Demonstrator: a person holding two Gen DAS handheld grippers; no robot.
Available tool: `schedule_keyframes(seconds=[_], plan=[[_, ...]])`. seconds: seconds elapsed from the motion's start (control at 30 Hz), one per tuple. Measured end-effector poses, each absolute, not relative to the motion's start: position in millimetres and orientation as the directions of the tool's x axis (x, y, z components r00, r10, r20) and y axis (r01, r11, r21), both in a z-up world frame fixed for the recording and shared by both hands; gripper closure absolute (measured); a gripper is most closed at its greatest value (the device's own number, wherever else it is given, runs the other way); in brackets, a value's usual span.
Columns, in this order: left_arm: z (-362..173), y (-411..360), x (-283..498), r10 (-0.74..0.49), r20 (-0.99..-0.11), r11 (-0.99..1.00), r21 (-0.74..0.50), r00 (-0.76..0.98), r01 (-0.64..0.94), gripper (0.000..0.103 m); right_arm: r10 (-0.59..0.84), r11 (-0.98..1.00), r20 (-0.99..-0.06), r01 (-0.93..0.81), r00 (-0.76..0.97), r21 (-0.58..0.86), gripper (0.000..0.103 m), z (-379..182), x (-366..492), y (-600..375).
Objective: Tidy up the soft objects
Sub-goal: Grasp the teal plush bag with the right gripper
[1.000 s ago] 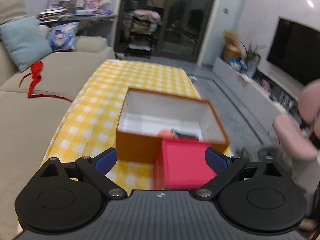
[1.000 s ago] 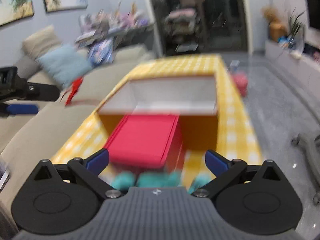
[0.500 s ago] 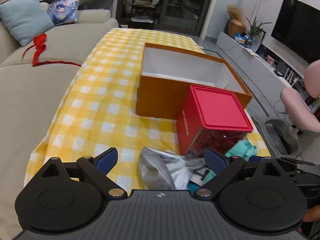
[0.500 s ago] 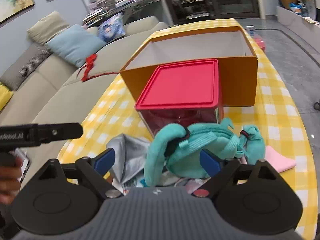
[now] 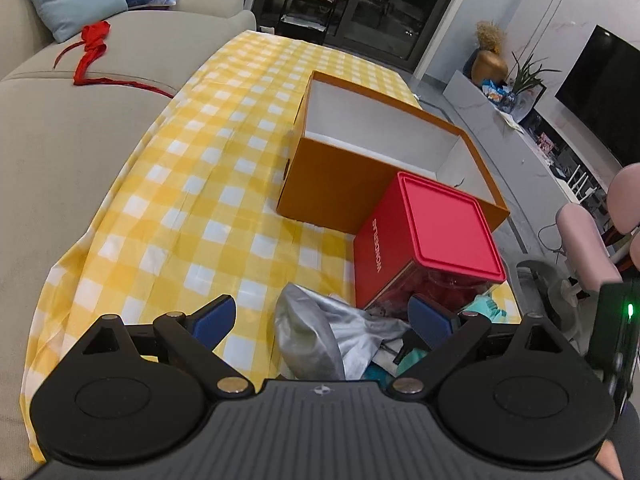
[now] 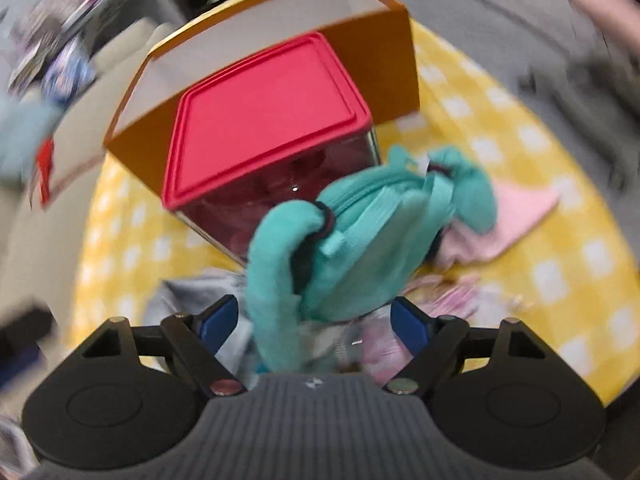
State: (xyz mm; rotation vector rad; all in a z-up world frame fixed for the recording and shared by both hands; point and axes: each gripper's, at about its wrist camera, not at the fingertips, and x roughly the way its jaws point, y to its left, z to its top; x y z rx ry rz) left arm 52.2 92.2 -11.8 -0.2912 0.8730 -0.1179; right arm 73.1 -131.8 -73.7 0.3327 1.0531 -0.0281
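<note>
My right gripper (image 6: 314, 320) has its blue fingertips (image 6: 218, 320) spread wide, nothing clamped btwn them. Frame is motion-blurred, esp. at the edges. A teal plush bag (image 6: 360, 236) w/ zipper and strap lies right in front, one floppy end drooping down into the gap btwn my fingers; can't tell if it touches either pad. Just behind it stands a red-lidded container (image 6: 268, 120), clear-sided w/ dark red stuff inside, backed up against an open orange box (image 6: 384, 56) w/ white interior. A pink cloth (image 6: 516, 212) lies to the right of the plush, partly under it. Crumpled silver-grey fabric (image 6: 192, 300) sits low left. All on a yellow checked tablecloth (image 6: 560, 272).
</note>
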Motion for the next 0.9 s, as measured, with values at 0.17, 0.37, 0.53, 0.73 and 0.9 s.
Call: schedule_keyframes(seconds=[0.17, 0.37, 0.53, 0.73, 0.9], plan=[[-10, 85, 50, -0.199, -0.736, 0.967, -0.254, 0.647, 0.009, 0.000, 0.059, 0.915, -0.843, 0.308, 0.535, 0.259, 0.025, -72, 80, -128], [-14, 91, 53, -0.231, -0.750, 0.953, -0.304, 0.619, -0.013, 0.000, 0.016, 0.941, -0.820, 0.270, 0.572, 0.206, 0.056, -74, 74, -126], [-15, 95, 53, -0.236, -0.754, 0.946, -0.324, 0.613, -0.034, 0.000, 0.041, 0.954, -0.805, 0.216, 0.592, 0.208, 0.066, -75, 67, -129], [-16, 97, 53, -0.231, -0.758, 0.945, -0.323, 0.610, -0.043, 0.000, 0.124, 0.947, -0.811, 0.176, 0.571, 0.269, 0.074, -64, 64, -147], [-17, 96, 53, -0.225, -0.765, 0.949, -0.313, 0.603, -0.044, 0.000, 0.164, 0.960, -0.825, 0.107, 0.541, 0.260, 0.073, -54, 57, -173]])
